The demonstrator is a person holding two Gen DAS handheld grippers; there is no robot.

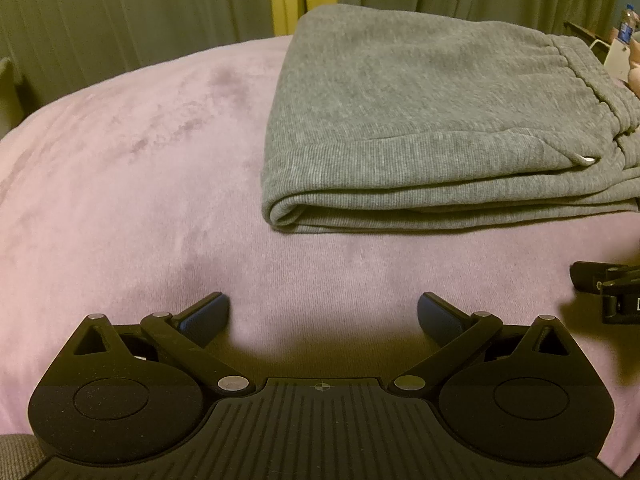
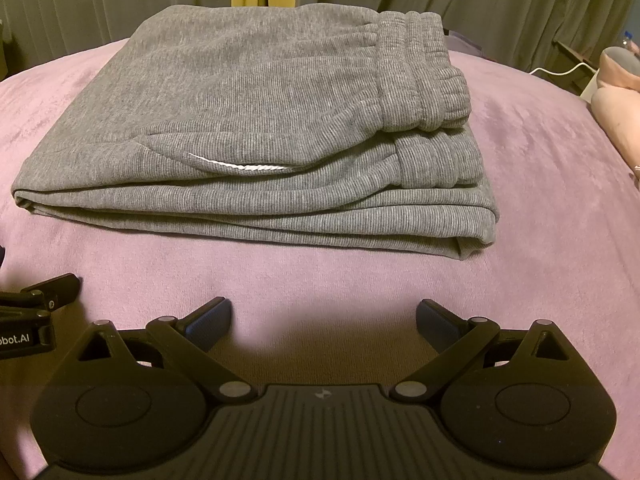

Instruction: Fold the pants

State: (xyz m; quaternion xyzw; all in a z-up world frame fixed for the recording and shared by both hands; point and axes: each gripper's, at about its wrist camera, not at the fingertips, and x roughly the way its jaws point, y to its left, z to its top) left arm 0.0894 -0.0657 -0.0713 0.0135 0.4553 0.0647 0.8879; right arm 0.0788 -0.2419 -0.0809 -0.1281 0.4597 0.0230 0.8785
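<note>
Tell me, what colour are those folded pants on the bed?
The pants are heather grey with a fine ribbed knit, seen best in the right wrist view.

Folded grey pants (image 2: 256, 120) on pink bed (image 2: 540, 200).

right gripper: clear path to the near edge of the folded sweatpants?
Probably yes. The right gripper is open, and only bare pink blanket lies between it and the grey sweatpants' near folded edge. The left gripper sits off to the side.
</note>
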